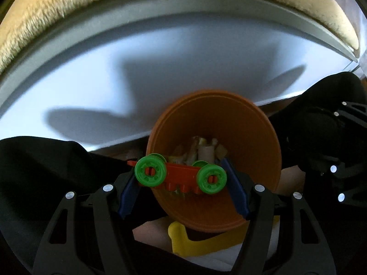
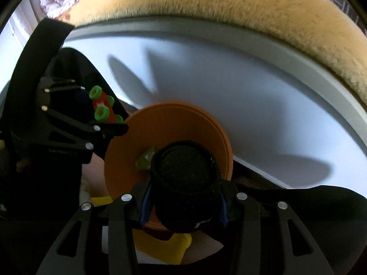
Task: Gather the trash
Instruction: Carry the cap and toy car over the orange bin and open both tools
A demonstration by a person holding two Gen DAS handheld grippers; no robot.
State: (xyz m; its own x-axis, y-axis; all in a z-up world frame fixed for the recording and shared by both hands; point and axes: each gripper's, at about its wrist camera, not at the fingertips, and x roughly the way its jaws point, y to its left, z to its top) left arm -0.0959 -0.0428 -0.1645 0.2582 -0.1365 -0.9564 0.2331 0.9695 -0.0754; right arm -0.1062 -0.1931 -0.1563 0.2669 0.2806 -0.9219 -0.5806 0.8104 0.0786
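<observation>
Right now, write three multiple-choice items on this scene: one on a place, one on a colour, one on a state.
1. Where is the toy cart?
A. between the left gripper's fingers, over the orange bin
B. on the tan rug
C. inside the black cylinder

2. What colour are its wheels?
A. blue
B. green
C. white

3. What is the right gripper doing?
A. standing open and empty
B. holding the black cylinder
C. holding the bin's rim

A: the left gripper flanks the cart above the orange bin.
B: green discs show.
B: the black cylinder sits between its blue pads.

Smooth, probably plastic bin [image 1: 259, 137]; fuzzy blanket [image 1: 68, 23]
</observation>
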